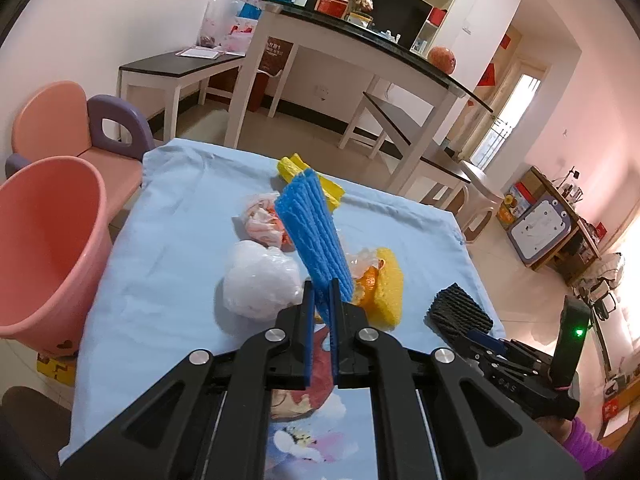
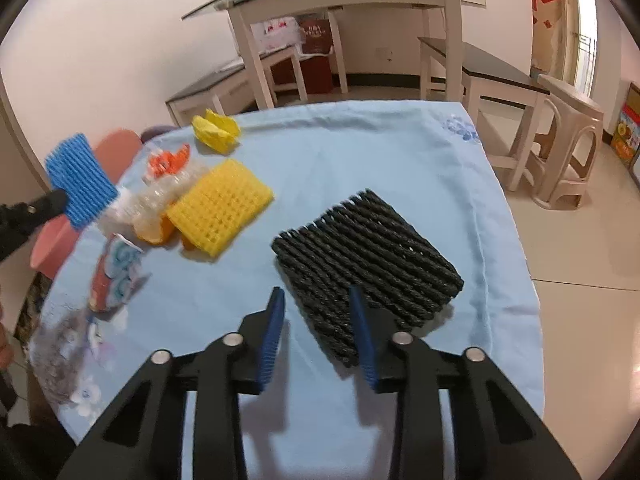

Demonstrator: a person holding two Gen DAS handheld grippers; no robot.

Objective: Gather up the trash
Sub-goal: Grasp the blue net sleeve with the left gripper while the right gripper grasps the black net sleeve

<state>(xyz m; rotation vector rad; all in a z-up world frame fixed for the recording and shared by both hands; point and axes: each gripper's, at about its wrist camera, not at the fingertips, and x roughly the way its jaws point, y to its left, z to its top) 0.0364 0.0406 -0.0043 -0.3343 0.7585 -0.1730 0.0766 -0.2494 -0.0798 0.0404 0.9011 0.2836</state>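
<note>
My left gripper is shut on the lower end of a blue foam net, which stands up above the table. That net also shows at the left of the right wrist view. A black foam net lies flat on the light blue tablecloth. My right gripper straddles its near corner. The right pad overlaps the net and a strip of cloth shows beside the left pad. A pink bucket stands left of the table.
More trash lies mid-table: a yellow foam net, a white plastic bag, clear and orange wrappers, a crumpled yellow piece and a printed packet. A beige stool and white tables stand beyond.
</note>
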